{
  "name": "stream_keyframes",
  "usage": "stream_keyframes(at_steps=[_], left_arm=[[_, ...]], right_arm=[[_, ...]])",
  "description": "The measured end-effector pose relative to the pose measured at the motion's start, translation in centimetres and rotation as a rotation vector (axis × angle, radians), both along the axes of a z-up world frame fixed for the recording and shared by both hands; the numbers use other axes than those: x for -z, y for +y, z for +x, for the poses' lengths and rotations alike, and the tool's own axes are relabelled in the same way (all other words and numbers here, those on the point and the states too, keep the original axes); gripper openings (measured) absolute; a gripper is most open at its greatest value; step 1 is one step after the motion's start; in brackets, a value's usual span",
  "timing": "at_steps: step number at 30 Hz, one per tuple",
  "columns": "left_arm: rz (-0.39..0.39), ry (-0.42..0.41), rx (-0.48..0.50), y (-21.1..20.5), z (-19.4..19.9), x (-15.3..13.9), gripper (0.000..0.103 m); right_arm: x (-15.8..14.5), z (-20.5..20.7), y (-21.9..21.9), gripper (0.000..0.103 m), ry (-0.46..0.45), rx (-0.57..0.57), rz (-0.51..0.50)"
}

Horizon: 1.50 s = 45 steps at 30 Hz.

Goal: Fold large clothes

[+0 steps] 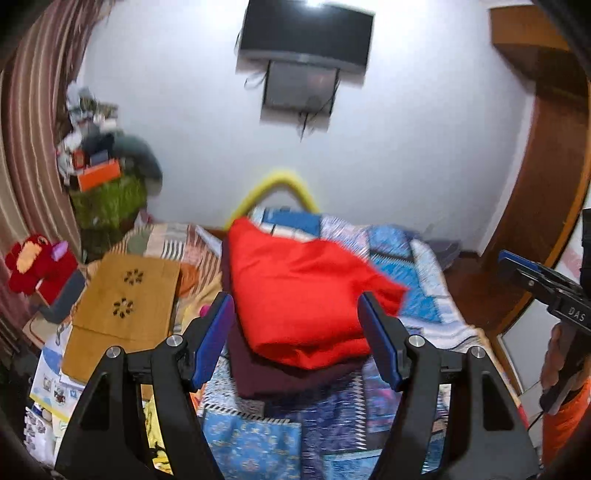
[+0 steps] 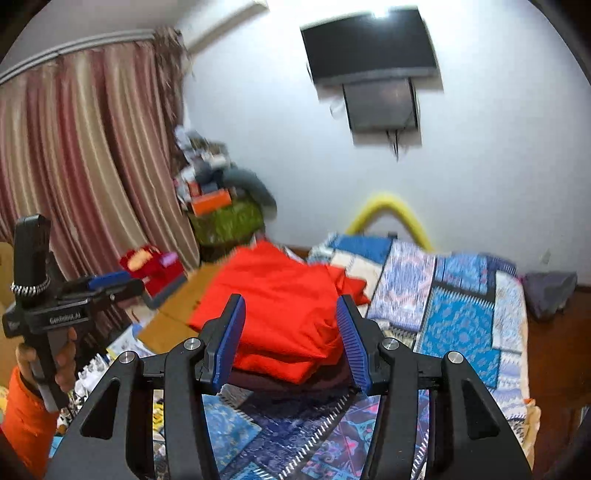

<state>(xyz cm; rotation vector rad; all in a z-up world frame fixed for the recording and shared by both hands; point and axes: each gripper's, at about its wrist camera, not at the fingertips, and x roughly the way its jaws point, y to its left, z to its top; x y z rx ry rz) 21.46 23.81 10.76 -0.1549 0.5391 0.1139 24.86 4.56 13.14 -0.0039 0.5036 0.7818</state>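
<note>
Patchwork-quilted bed (image 1: 424, 280), dark folded garment (image 1: 280, 380) atop

We see a brightly, evenly lit room in both views; a white glare burns at the top edge of the television (image 1: 306, 35), perhaps a ceiling lamp reflected. Motion blur smears the red garment (image 1: 303, 295) and quilt (image 2: 461, 314). Fisheye distortion bends the curtain (image 2: 81, 166), and dark vignetting rounds the corners.

The right gripper (image 1: 517, 267) body reads "DAS"; the left gripper (image 2: 110, 282) body reads "Genrobot.AI", somewhat blurred. Nothing else is legible
</note>
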Motion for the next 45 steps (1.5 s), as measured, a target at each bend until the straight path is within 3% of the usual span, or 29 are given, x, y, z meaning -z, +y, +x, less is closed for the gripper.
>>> stream_keyframes(at_steps=[7, 14, 15, 16, 18, 20, 22, 26, 31, 45], left_arm=[[0.114, -0.23, -0.004, -6.0, -9.5, -3.1, 0.068], [0.204, -0.382, -0.055, -10.1, -16.0, -2.3, 0.068], [0.192, -0.394, -0.055, -10.3, -16.6, -2.1, 0.068], [0.18, -0.404, -0.051, -10.5, -17.0, -1.8, 0.068], [0.169, -0.413, -0.05, -10.6, -17.2, -1.2, 0.069], [0.161, -0.424, -0.07, -10.7, -17.7, -0.8, 0.077], [0.149, -0.426, -0.082, -10.5, -17.8, -0.3, 0.092], [0.158, -0.42, -0.123, -10.3, -18.1, 0.5, 0.099], [0.159, -0.419, -0.144, -10.4, -18.6, 1.3, 0.102], [0.192, -0.416, -0.135, -11.3, -18.8, 2.2, 0.102]], right_arm=[[-2.8, -8.6, -2.9, 0.047, -0.174, -0.008, 0.101], [-2.0, -14.7, -3.8, 0.047, -0.305, 0.026, 0.149], [-1.7, -14.8, -3.7, 0.05, -0.315, 0.034, 0.147], [-1.6, -15.0, -3.5, 0.061, -0.329, 0.042, 0.14], [-1.2, -15.9, -3.4, 0.076, -0.355, 0.051, 0.129], [-0.9, -16.4, -3.2, 0.077, -0.387, 0.077, 0.132], [-0.8, -16.6, -3.2, 0.08, -0.382, 0.077, 0.131], [-0.4, -16.4, -3.5, 0.102, -0.359, 0.111, 0.154], [0.5, -15.7, -3.9, 0.103, -0.348, 0.16, 0.154], [1.8, -16.8, -4.2, 0.103, -0.351, 0.147, 0.121]])
